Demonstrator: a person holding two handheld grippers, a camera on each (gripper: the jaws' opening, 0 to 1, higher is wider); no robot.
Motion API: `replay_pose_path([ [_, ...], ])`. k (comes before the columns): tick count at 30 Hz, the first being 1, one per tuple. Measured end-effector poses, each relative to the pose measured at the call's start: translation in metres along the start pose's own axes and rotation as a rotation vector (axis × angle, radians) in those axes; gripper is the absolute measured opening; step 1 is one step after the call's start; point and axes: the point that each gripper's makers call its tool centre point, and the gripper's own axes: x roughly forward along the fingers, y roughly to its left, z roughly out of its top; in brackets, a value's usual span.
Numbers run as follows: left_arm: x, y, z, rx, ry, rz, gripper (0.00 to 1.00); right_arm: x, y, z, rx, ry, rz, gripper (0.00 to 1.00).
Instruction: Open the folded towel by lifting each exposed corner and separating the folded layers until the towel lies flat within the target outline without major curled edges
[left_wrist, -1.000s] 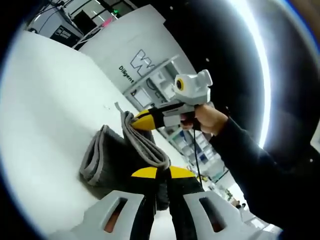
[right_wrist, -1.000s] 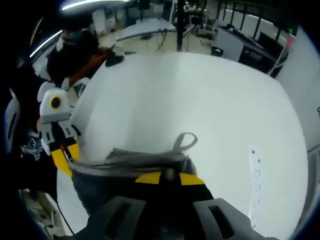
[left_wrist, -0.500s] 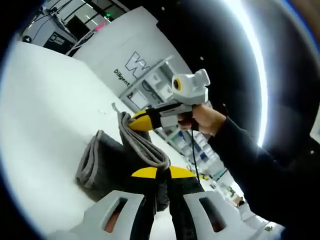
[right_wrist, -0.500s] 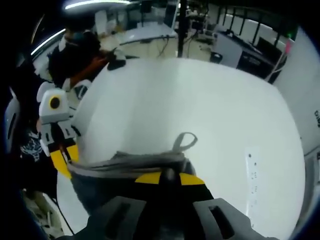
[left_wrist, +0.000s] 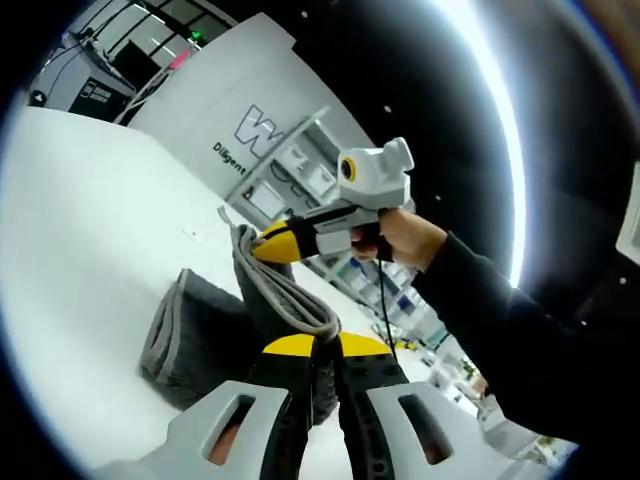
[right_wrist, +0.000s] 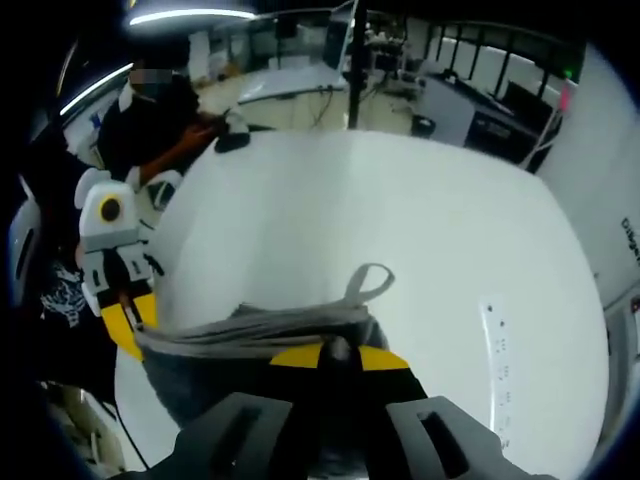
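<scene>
A grey folded towel (left_wrist: 195, 335) hangs above the white table (left_wrist: 80, 210), its top edge stretched taut between the two grippers. My left gripper (left_wrist: 314, 346) is shut on one corner of that edge. In the left gripper view my right gripper (left_wrist: 262, 245) pinches the far corner, held by a hand in a dark sleeve. In the right gripper view my right gripper (right_wrist: 330, 353) is shut on the towel (right_wrist: 262, 328), whose hanging loop (right_wrist: 368, 281) sticks up. My left gripper (right_wrist: 130, 322) grips the other end there.
The white table (right_wrist: 400, 210) spreads wide under the towel. A white wall panel with lettering (left_wrist: 240, 150) stands behind it. A person in dark clothes (right_wrist: 150, 115) sits at the table's far side. Desks and equipment (right_wrist: 460, 90) lie beyond.
Both grippers have risen slightly with the towel edge still pinched. The folded part hangs a bit lower in the left gripper view, and more of the room shows.
</scene>
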Motion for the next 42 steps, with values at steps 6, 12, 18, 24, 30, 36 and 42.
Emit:
replay_pose_path([
  [6, 0.000, -0.006, 0.002, 0.019, -0.007, -0.008, 0.04, -0.006, 0.000, 0.003, -0.004, -0.008, -0.016, 0.07],
  [12, -0.001, -0.011, 0.006, 0.029, -0.012, -0.020, 0.04, -0.008, 0.002, 0.007, -0.010, -0.012, -0.021, 0.07],
  [18, -0.001, -0.011, 0.006, 0.030, -0.003, -0.032, 0.04, -0.009, 0.003, 0.008, -0.009, -0.014, -0.025, 0.07],
  [24, 0.002, -0.012, 0.006, 0.036, 0.000, -0.043, 0.04, -0.017, -0.001, 0.006, 0.018, -0.047, -0.028, 0.07],
  [30, 0.004, -0.013, 0.006, 0.053, 0.002, -0.047, 0.04, -0.019, -0.002, 0.002, 0.033, -0.069, -0.037, 0.07],
  [36, 0.005, -0.017, 0.003, 0.082, 0.001, -0.055, 0.04, -0.022, -0.006, -0.001, 0.046, -0.096, -0.035, 0.07],
  [42, 0.006, -0.023, -0.001, 0.106, 0.011, -0.072, 0.04, -0.028, -0.007, -0.004, 0.058, -0.110, -0.038, 0.07],
])
